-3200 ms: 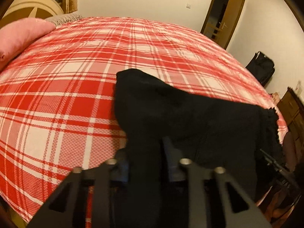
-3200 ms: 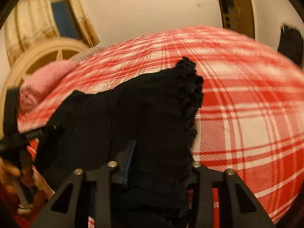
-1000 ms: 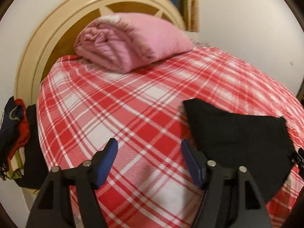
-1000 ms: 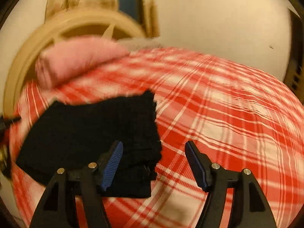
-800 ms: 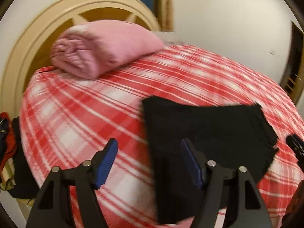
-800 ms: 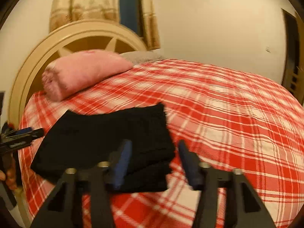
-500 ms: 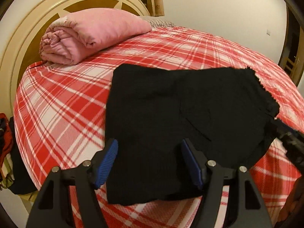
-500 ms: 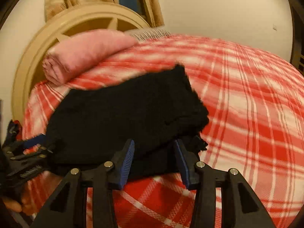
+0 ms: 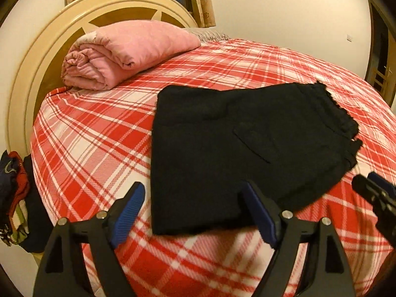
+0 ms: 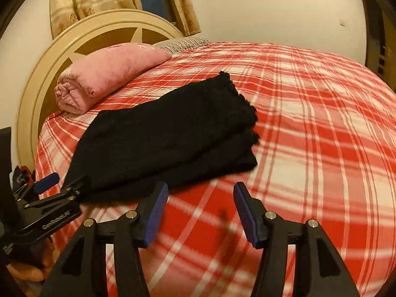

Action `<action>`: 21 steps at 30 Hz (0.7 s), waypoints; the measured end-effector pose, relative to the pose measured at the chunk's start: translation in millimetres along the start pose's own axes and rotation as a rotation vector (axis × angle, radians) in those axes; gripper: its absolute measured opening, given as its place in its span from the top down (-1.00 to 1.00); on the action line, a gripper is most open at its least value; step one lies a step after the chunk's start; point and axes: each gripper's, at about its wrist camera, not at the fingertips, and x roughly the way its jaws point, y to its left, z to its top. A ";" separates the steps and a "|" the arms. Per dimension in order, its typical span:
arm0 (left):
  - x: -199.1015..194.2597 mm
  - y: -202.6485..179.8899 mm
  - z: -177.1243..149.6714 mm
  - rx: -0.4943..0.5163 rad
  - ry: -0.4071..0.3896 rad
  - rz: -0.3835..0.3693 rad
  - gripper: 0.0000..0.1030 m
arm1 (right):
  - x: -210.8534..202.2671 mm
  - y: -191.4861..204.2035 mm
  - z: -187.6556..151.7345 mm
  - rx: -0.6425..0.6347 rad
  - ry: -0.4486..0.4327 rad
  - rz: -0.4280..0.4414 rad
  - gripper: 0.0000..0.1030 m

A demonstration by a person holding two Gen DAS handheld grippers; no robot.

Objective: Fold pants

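We are holding both pairs of tongs above the near edge of a bed covered in a red-and-white plaid cotton bedspread (image 9: pixel 94 133), where a pair of black fabric pants (image 9: pixel 247 138) is lying folded into a squat, layered rectangle. The folded black pants (image 10: pixel 168 133) are resting flat on the bedspread near the bed's near-left corner, their frayed hems stacked along the right-hand side.

Our left tongs (image 9: pixel 191 212) are standing wide open, blue-padded fingers (image 9: pixel 127 209) spread either side of the pants' near-left corner, gripping nothing; the right-hand finger is overlapping the pants' near edge in the left wrist view, and we cannot tell whether it is touching the cloth. Our right tongs (image 10: pixel 200 210) are likewise gaping and empty, hovering over bare plaid just in front of the pants' near-right corner, their blue pads (image 10: pixel 156 212) apart from the fabric.

In the right wrist view, the left tongs (image 10: pixel 47 193) are showing at the lower left, close against the pants' near edge. In the left wrist view, the tip of the right tongs (image 9: pixel 376 195) is edging in at the right margin.

Behind the pants, a rolled pink quilted blanket (image 9: pixel 123 52) is lying against a cream round-arched wooden headboard (image 9: pixel 32 61). A bundle of dark and red clothing (image 9: pixel 12 185) is hanging off the bed's left side.
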 end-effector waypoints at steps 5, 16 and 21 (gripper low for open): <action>-27.6 -8.0 -11.7 0.059 -0.029 0.002 -0.93 | -28.8 4.7 -17.3 -0.008 -0.010 -0.060 -0.19; -98.3 -7.3 -27.4 0.077 -0.112 -0.072 -1.00 | -109.3 7.1 -31.7 0.031 -0.134 -0.097 -0.32; -132.0 -0.9 -30.3 0.070 -0.198 -0.076 -1.00 | -161.2 16.3 -34.1 0.030 -0.266 -0.140 -0.42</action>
